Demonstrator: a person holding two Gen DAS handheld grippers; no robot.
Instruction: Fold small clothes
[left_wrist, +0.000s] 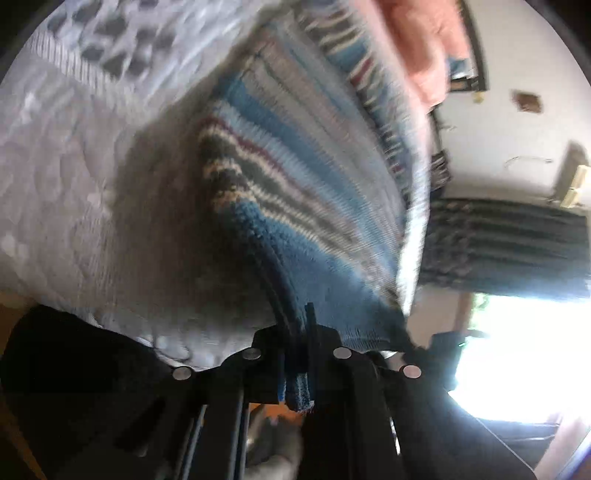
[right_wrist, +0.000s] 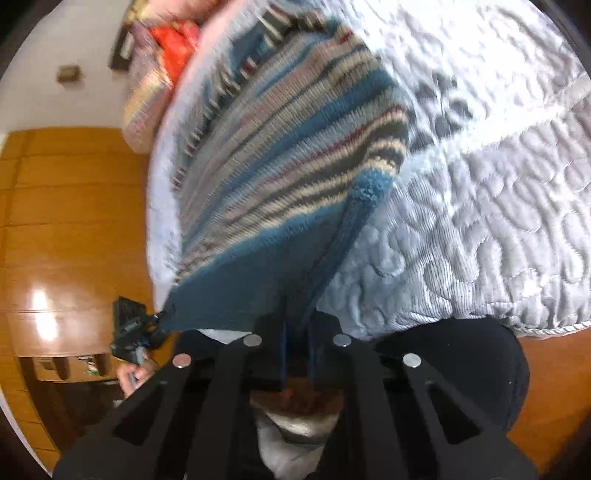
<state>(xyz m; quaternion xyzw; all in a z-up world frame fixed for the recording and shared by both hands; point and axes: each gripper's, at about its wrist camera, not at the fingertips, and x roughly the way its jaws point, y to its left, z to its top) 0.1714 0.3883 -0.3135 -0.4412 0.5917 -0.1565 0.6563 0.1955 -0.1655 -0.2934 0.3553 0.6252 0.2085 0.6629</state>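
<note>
- One striped knit sweater (left_wrist: 295, 192), blue with cream, grey and maroon bands, lifted over the bed
- left gripper (left_wrist: 298, 354) is clamped on its dark blue hem
- right gripper (right_wrist: 297, 332) pinches the same hem further along
- the sweater hangs taut between them
- white quilted bedspread (right_wrist: 480, 206) underneath
- wooden floor (right_wrist: 74, 206) beside the bed
- both shots pretty blurry

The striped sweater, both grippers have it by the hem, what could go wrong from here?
1. The left gripper and right gripper each pinch only a thin strip of the striped sweater hem, so the knit could slip out during a lift or swing.
2. The sweater hangs bunched over the quilted bedspread; it may land creased, giving an uneven fold.
</note>
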